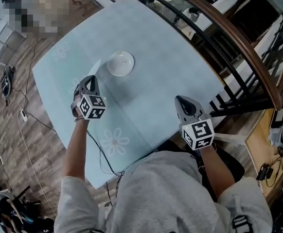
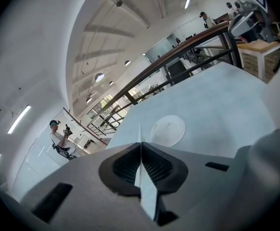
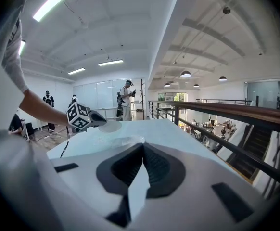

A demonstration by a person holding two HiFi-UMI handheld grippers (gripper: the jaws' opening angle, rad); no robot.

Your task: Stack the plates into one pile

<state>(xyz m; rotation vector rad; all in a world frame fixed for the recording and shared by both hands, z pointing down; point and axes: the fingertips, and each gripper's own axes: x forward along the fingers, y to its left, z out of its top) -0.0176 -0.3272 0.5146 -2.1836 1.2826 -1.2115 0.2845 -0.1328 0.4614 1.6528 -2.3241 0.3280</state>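
Pale blue, daisy-printed desk (image 1: 146,57) carries a white round ceramic plate (image 1: 120,63) towards its far side; whether it is 1 plate or a finished stack, I cannot tell. It lies near the left gripper (image 1: 90,78), far and slightly right of it, and well apart from the right gripper (image 1: 179,100). Both grippers' jaws are closed together, holding nothing.

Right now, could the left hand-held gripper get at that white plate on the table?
Probably yes: only bare tabletop lies between the left hand-held gripper and the white plate, though its jaws are shut.
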